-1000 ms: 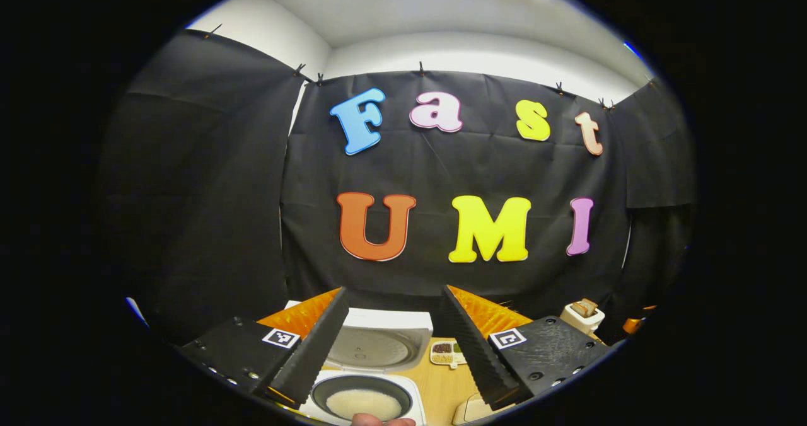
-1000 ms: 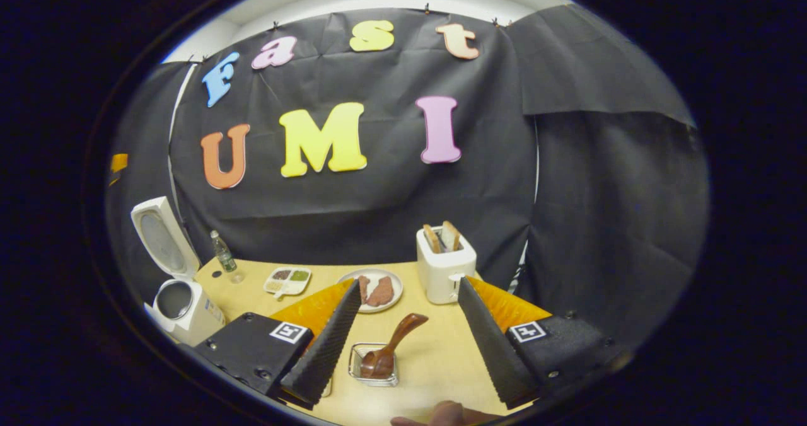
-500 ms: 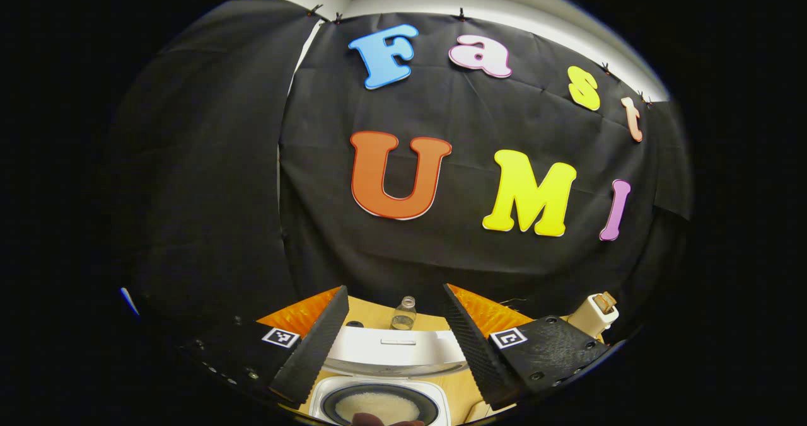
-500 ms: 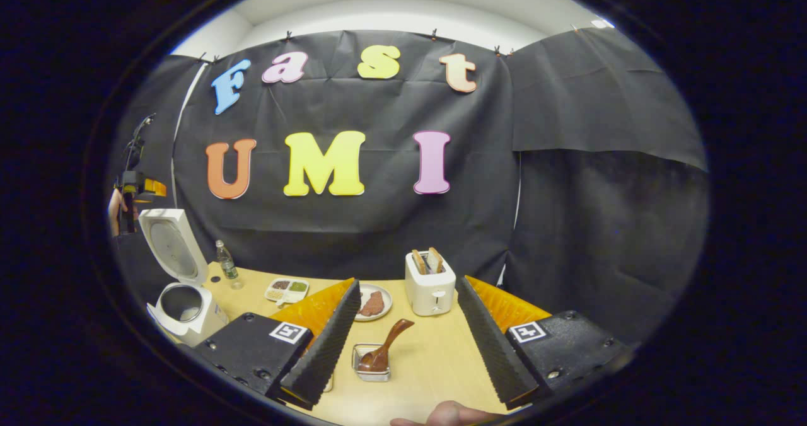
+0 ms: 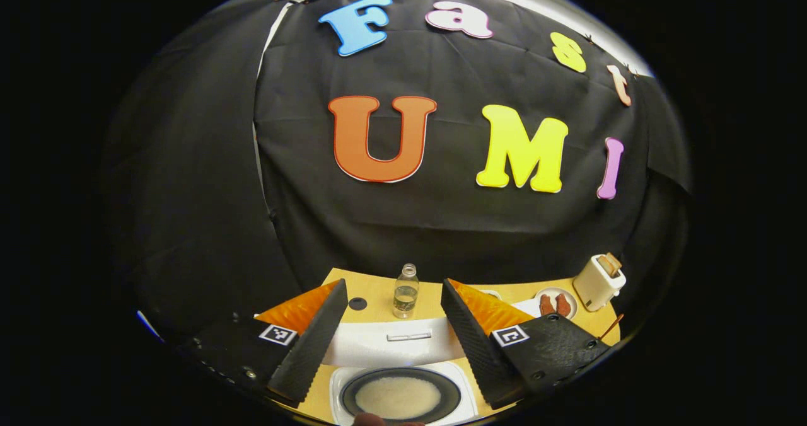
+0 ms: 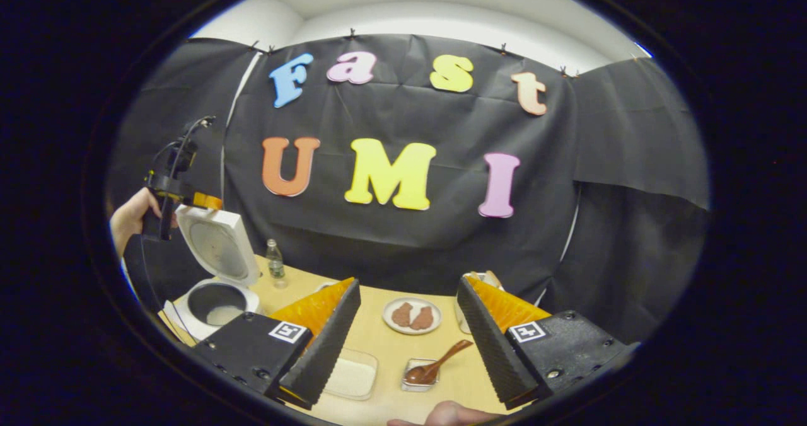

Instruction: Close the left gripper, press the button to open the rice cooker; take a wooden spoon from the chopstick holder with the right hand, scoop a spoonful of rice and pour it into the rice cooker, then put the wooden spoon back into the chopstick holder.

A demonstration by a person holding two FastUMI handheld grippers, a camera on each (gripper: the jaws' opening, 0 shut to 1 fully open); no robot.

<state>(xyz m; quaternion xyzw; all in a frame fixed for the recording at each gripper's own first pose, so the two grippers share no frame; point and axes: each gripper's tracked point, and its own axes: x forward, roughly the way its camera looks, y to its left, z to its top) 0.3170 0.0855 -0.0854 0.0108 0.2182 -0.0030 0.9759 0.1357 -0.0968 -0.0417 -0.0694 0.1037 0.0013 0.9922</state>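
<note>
I find the rice cooker open, its lid standing upright behind the pot and white rice lying in the bowl. Against a second ago, the left gripper has lifted higher over the cooker, so the bottle behind it now comes into sight. Its jaws stand spread and hold nothing. The right gripper has drawn back from the spoon; its jaws are likewise apart and empty. The wooden spoon rests bowl-down in the small clear holder, handle leaning to the right, between my right fingers and untouched by them. I judge the work finished and both hands retiring.

A shallow clear tray sits just left of the holder. A plate and a toaster stand farther back. The table around the holder is otherwise bare, giving free room to withdraw.
</note>
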